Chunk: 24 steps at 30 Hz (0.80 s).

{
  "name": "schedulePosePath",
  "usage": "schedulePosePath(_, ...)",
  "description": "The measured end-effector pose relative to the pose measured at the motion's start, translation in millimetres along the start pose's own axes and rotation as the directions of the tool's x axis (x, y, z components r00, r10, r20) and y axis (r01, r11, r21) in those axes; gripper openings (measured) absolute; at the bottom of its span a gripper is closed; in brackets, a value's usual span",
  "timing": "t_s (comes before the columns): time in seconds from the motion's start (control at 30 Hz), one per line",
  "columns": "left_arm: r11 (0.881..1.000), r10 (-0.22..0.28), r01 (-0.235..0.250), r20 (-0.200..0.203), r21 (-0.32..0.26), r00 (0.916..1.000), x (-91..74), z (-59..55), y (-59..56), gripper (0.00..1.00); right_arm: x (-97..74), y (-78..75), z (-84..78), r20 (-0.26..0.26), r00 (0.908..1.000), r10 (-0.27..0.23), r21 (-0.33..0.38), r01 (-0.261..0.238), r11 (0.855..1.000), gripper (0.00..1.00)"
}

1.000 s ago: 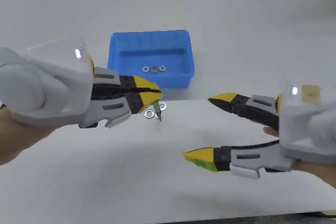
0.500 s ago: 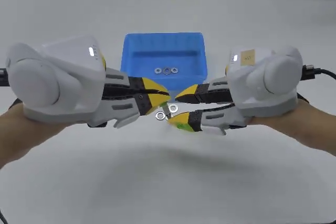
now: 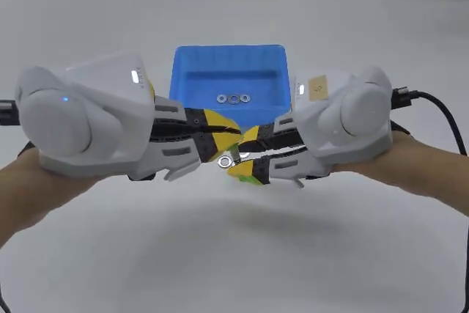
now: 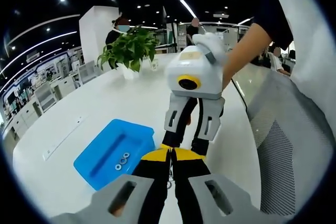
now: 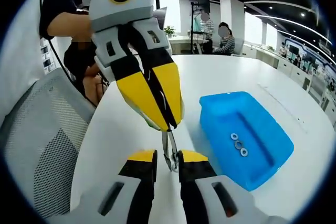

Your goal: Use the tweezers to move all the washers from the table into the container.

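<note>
A moment earlier the right gripper had hung wide open at the lower right of the head view, well apart from the work. By this moment it had swung in to the middle of the frame and met the left gripper tip to tip, with its jaws drawn much narrower.

The left gripper was clenched on the tweezers, whose thin points hung down from its yellow tips in the right gripper view. The right gripper's jaws stood on either side of those points with a slim gap. We could not tell whether they were already pressing the tweezers or only bracketing them.

We judged that the right gripper had come in to squeeze the tweezers shut, so the next pick was being set up but not yet made. The loose washers lay on the table just below the meeting tips, in the centre of the head view. None looked lifted.

The blue container sat just above the grippers in that view. It held three washers in a short row near its front wall, and the rest of its floor was bare.
</note>
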State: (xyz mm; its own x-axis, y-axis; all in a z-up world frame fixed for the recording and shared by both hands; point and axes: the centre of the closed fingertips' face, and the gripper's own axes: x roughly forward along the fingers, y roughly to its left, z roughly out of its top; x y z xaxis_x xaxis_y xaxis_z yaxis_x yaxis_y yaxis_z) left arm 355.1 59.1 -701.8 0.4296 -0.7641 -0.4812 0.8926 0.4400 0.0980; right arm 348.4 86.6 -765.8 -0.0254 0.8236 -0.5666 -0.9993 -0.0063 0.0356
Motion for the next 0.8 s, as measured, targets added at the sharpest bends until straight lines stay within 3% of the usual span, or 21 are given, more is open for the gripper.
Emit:
schedulePosePath(0.53,1.000,-0.014,0.014,-0.010,0.027,0.9998,1.8,-1.7,-4.2,0.05,1.2,2.5,-3.6,-0.030,0.9963,0.080,-0.097,-0.083,0.992,0.11)
schedulePosePath(0.67,1.000,-0.002,0.003,-0.017,0.030,0.9998,2.3,-2.2,-4.1,0.05,1.3,2.6,-3.3,-0.030,0.9964,0.079,-0.094,-0.082,0.992,0.10)
schedulePosePath(0.8,0.998,0.043,-0.041,-0.045,0.037,0.9981,2.6,-7.0,-1.5,0.10,2.4,3.8,-1.3,-0.022,0.9969,0.076,-0.061,-0.077,0.995,0.10)
